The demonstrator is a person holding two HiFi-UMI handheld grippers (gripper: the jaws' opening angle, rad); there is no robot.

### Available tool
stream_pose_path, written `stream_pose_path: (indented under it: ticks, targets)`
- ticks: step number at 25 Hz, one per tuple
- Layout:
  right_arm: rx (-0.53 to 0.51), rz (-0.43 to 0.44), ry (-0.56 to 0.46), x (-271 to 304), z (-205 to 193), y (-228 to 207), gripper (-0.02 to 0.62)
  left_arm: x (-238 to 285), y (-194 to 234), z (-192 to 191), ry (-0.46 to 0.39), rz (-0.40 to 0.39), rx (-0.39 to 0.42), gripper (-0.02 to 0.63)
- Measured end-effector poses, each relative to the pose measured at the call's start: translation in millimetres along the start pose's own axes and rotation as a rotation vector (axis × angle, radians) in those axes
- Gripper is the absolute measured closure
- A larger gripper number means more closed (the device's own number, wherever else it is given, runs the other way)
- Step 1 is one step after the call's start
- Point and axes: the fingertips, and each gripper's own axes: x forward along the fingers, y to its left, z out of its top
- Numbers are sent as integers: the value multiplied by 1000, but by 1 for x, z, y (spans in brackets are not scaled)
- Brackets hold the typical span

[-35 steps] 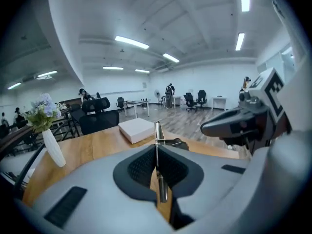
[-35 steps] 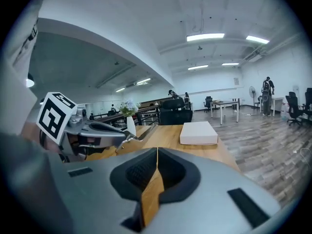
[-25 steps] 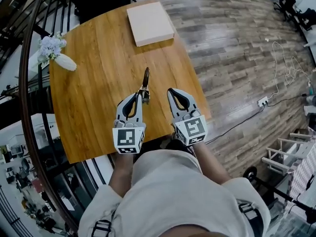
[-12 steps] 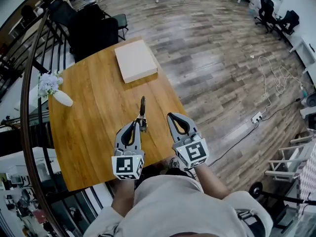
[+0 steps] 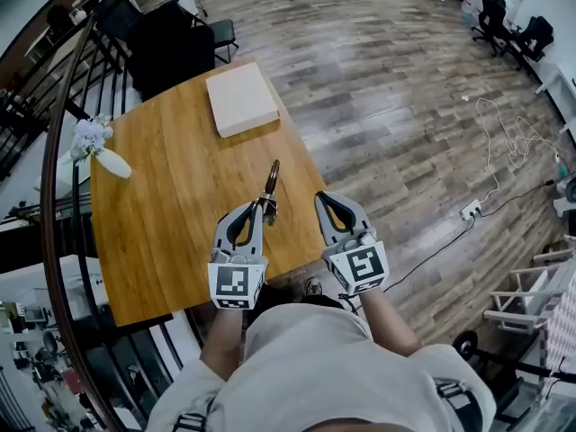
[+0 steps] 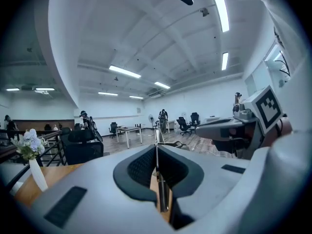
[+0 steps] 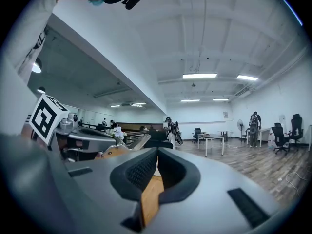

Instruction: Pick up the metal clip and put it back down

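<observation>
The metal clip (image 5: 270,184) is a long thin piece with dark handles. It sticks out forward from my left gripper (image 5: 258,207), which is shut on its near end above the wooden table (image 5: 162,196). In the left gripper view the clip (image 6: 162,189) runs as a narrow metal strip between the closed pads. My right gripper (image 5: 320,196) hovers just to the right over the table's near right edge, shut with nothing in it. In the right gripper view the clip (image 7: 140,141) shows at the left, beyond my right gripper (image 7: 156,152).
A flat beige box (image 5: 241,99) lies at the table's far corner. A white vase with flowers (image 5: 94,147) stands at the left edge, beside a curved dark railing (image 5: 54,205). A black chair (image 5: 171,48) stands behind the table. Wood floor with a power strip (image 5: 472,211) lies to the right.
The held clip now leans a little to the right of where it pointed before. Both grippers stay close together at the table's near edge, and the head view has shifted.
</observation>
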Motion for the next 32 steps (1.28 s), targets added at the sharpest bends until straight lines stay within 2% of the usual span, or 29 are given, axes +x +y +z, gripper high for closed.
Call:
stream_pose_path:
  ticks: [9, 14, 19, 28, 32]
  targets:
    - [35, 1, 21, -33, -20, -27, 568, 11, -45, -3, 104, -38, 182, 580]
    - [49, 9, 39, -28, -32, -31, 568, 22, -48, -9, 146, -44, 300, 580]
    - [62, 10, 73, -8, -43, -35, 568, 41, -39, -21, 182, -65, 417, 580]
    - [73, 28, 150, 47, -68, -39, 568, 86, 0, -62, 272, -90, 539, 580]
    - [70, 37, 199, 79, -85, -43, 568, 114, 24, -81, 297, -106, 560, 580]
